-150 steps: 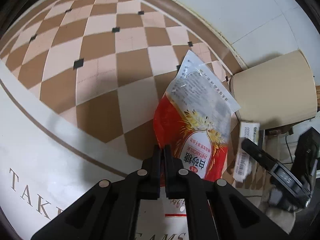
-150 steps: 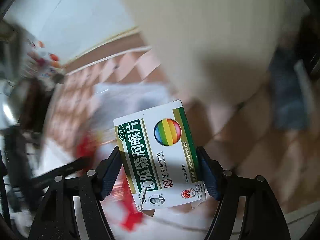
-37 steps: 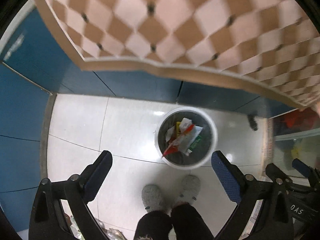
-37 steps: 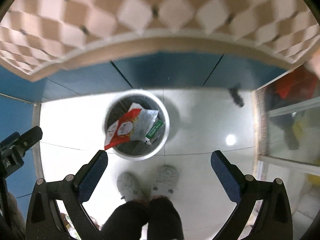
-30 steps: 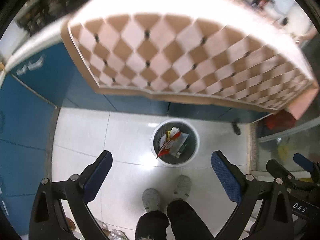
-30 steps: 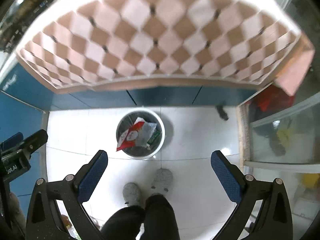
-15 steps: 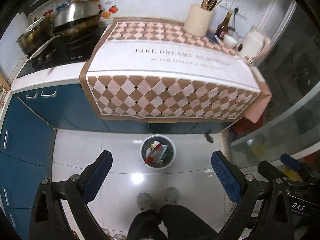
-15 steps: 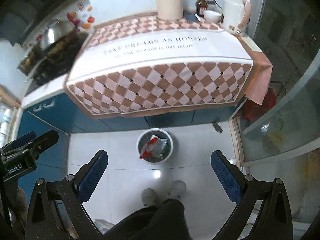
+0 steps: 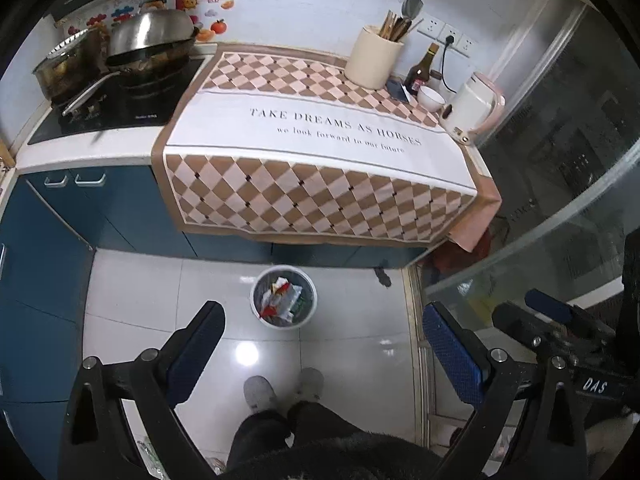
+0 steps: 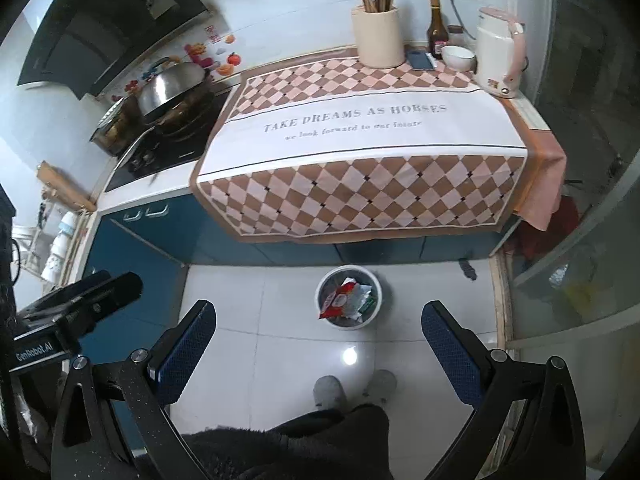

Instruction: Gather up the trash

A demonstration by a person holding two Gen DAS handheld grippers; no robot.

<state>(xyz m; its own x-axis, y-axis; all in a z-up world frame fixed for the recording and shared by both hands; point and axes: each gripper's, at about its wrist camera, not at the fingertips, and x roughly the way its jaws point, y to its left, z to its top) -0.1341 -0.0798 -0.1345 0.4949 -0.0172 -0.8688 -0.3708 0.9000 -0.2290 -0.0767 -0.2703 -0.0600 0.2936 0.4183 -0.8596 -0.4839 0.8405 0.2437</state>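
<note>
A white trash bin [image 9: 310, 300] [image 10: 376, 306] stands on the pale tiled floor below the counter. It holds the red and white sugar bag [image 9: 276, 300] [image 10: 340, 300] and the green medicine box [image 10: 368, 305] among other wrappers. My left gripper [image 9: 320, 344] is open and empty, held high above the floor. My right gripper [image 10: 320, 344] is open and empty, also high above the bin. The right gripper's body shows at the right edge of the left wrist view [image 9: 560, 328].
The counter carries a checkered cloth [image 9: 320, 184] [image 10: 360, 184], a utensil jar [image 10: 377, 36], a bottle [image 10: 436, 28], a bowl [image 10: 458, 58], a kettle [image 10: 500, 52] and a wok on the stove [image 9: 152, 44]. Blue cabinets [image 9: 48, 240] lie left, a glass door [image 9: 560, 220] right. The person's feet [image 9: 284, 388] stand near the bin.
Five seconds ago each gripper held trash, the sugar bag left and the medicine box right. Both items now lie in the bin. Both open grippers have risen far above it.
</note>
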